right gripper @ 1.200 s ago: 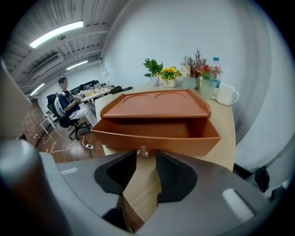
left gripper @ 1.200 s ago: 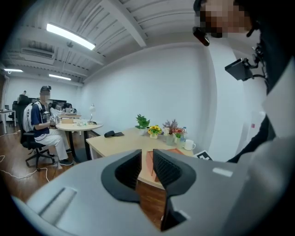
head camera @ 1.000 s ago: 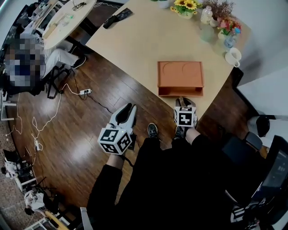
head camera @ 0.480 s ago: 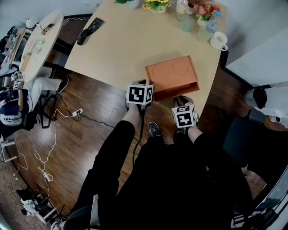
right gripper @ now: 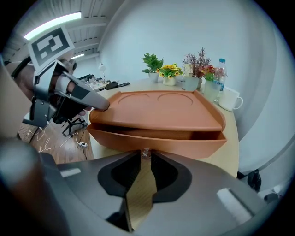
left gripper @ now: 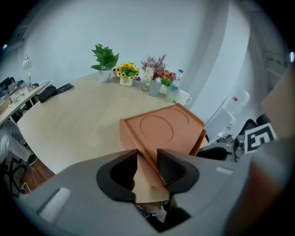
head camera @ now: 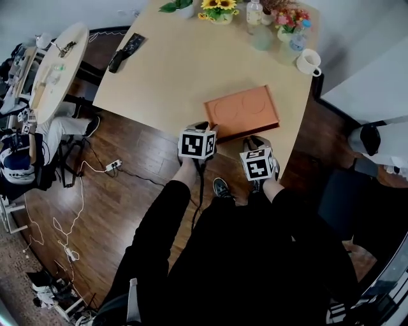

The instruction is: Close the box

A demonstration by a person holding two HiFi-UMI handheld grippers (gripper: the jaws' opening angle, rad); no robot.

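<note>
An orange box (head camera: 242, 109) lies near the front edge of the tan table (head camera: 178, 70). Its lid (right gripper: 156, 110) is almost down, with a slit left above the base (right gripper: 156, 140) that is wider at the right. My left gripper (head camera: 203, 126) is at the box's near-left corner. Its jaws are closing, with the lid's rim (left gripper: 138, 147) between them and a gap still beside one pad. My right gripper (head camera: 258, 141) is at the middle of the front wall, shut on a small shiny clasp (right gripper: 146, 152).
Flower pots (head camera: 220, 9), a bottle (head camera: 255, 13) and a white mug (head camera: 309, 62) stand along the table's far edge, and a black remote (head camera: 126, 49) lies at the far left. A second table (head camera: 57, 60) and cables (head camera: 83, 191) on the wood floor are to the left.
My left gripper rose from over the floor to the box's near-left corner. The lid has come lower over the base. My right gripper stayed at the front wall.
</note>
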